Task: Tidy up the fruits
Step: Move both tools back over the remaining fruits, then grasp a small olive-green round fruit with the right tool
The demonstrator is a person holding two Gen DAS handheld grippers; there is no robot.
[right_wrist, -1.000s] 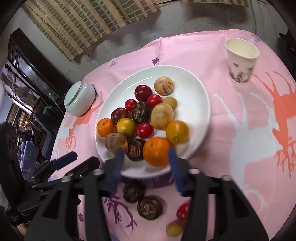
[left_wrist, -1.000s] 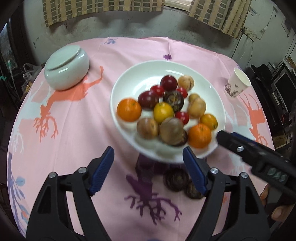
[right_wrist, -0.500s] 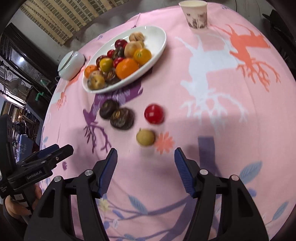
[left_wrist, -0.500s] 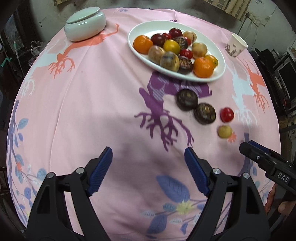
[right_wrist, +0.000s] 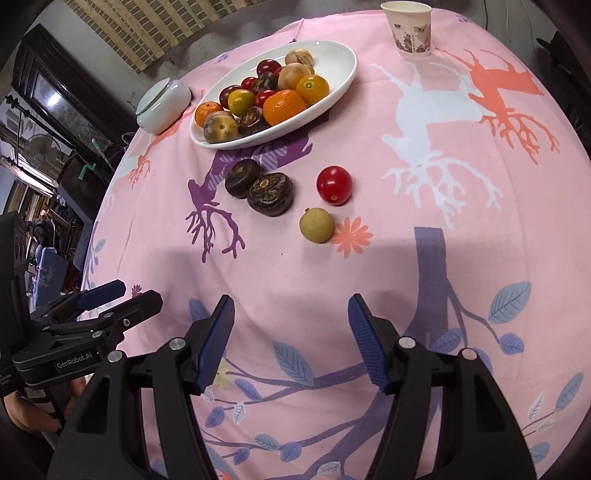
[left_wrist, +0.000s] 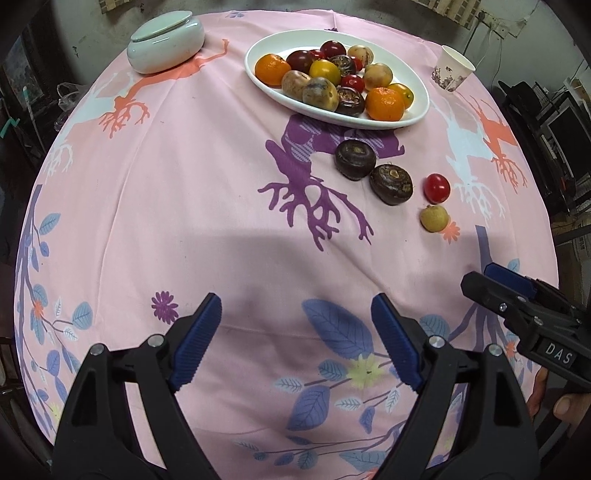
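A white oval plate (left_wrist: pixel 419 110) (right_wrist: pixel 343 77) at the far side of the pink table holds several fruits: oranges, red tomatoes, brown and dark ones. Loose on the cloth in front of it lie two dark brown fruits (left_wrist: pixel 355 159) (left_wrist: pixel 391 184) (right_wrist: pixel 243 178) (right_wrist: pixel 270 193), a red tomato (left_wrist: pixel 437 188) (right_wrist: pixel 334 184) and a small yellow-green fruit (left_wrist: pixel 434 218) (right_wrist: pixel 316 225). My left gripper (left_wrist: pixel 296 341) is open and empty near the table's front edge. My right gripper (right_wrist: pixel 291 341) is open and empty, well short of the loose fruits. Each gripper shows at the edge of the other's view.
A pale green lidded bowl (left_wrist: pixel 166 37) (right_wrist: pixel 162 99) stands at the far left. A paper cup (left_wrist: pixel 452 72) (right_wrist: pixel 410 27) stands at the far right. Dark furniture and clutter surround the round table.
Both grippers have pulled back from the plate toward the table's near edge. Over the last half second they drew back a little more; the fruits have not moved.
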